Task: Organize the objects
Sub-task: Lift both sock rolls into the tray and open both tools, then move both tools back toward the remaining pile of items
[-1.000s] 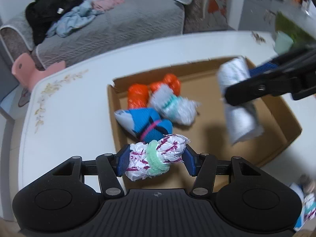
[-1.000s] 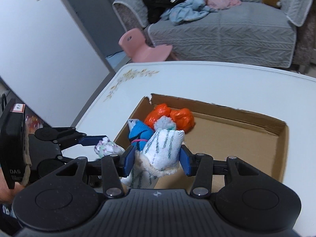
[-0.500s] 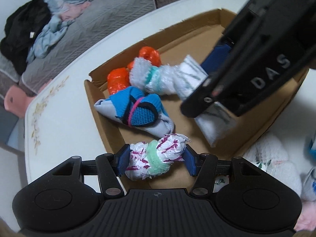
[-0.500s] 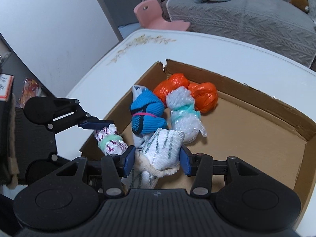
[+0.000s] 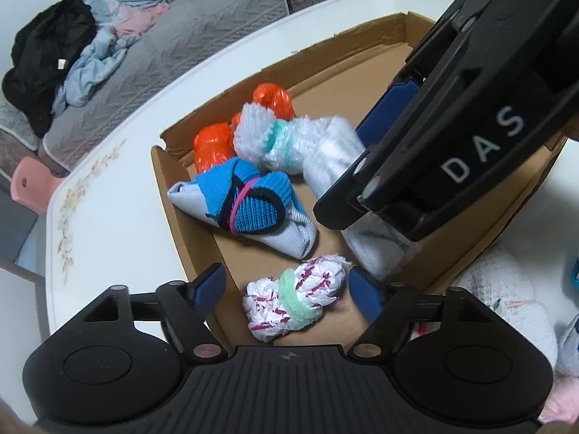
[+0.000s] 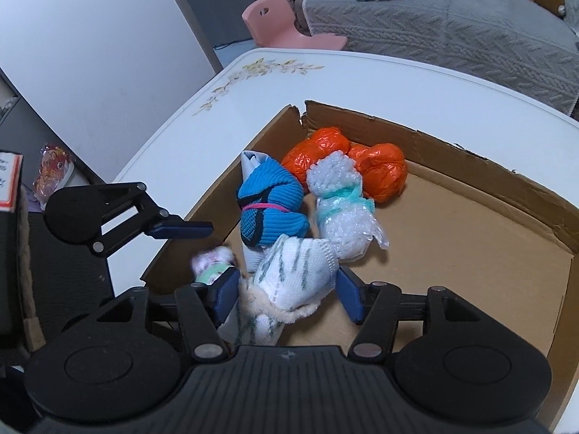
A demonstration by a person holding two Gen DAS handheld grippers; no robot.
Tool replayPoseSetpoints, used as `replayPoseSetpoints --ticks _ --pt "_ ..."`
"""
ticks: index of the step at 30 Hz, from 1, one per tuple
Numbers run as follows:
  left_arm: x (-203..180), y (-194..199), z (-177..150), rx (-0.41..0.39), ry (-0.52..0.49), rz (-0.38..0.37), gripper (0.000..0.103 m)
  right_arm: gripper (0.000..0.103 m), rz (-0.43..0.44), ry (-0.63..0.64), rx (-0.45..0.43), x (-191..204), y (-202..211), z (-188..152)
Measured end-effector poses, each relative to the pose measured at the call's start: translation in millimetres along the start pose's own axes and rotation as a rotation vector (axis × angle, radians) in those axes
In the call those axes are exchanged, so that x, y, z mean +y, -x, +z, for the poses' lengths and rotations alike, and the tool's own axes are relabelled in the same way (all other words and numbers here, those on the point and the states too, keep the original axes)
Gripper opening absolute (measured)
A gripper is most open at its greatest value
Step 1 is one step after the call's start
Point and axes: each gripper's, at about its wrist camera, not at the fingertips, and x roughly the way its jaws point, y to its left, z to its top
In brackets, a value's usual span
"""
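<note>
The left gripper (image 5: 286, 285) stands wide open over the near-left corner of the box (image 5: 181, 195), its blue pads clear of the white-and-magenta bundle (image 5: 295, 298) that lies on the box floor between them. That bundle has a green band around its middle.

The right gripper (image 6: 289, 289) is closed on a white sock roll (image 6: 289, 271) with grey-green stripes, held just above the box floor near the same corner. In the left view this gripper crosses the box from the right, with the roll hanging below it.

Further in, a blue sock bundle (image 5: 246, 206) with a pink band lies against the box's left wall. Touching it on the far side is a bubble-wrap bundle (image 5: 275, 141) tied with a teal band, and behind that sit two orange bags (image 6: 347, 166) in the far-left corner.

The box sits on a white desk (image 5: 108, 195) with a flower print near its edge. On the desk to the right of the box lies a pale fluffy item (image 5: 506, 289).
</note>
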Motion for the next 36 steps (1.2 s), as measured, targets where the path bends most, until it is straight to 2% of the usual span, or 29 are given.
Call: replayPoseSetpoints --ticks 13,19,22,26,30,32,34,36 --pt "10 27 -1 -0.031 0.043 -0.008 0.086 0.057 -0.029 0.004 -0.025 1 19 4" --pt "9 63 -12 -0.030 0.095 -0.034 0.087 0.060 -0.043 0.015 -0.062 5 64 -10" --pt "2 90 -26 -0.015 0.203 -0.072 0.090 0.071 -0.095 0.007 -0.074 9 101 -33" --pt "-21 130 -53 0.008 0.408 -0.093 0.094 0.072 -0.168 -0.071 -0.097 12 148 -82" --pt "-55 172 -100 -0.034 0.623 -0.108 0.100 0.072 -0.256 -0.183 -0.103 25 176 -150" --pt "-77 176 -123 -0.017 0.697 -0.112 0.101 0.072 -0.283 -0.227 -0.099 34 178 -180" --pt "-95 166 -139 0.014 0.757 -0.135 0.099 0.071 -0.273 -0.288 -0.089 41 175 -202" --pt "-105 152 -151 0.040 0.813 -0.123 0.098 0.065 -0.273 -0.315 -0.083 45 166 -217"
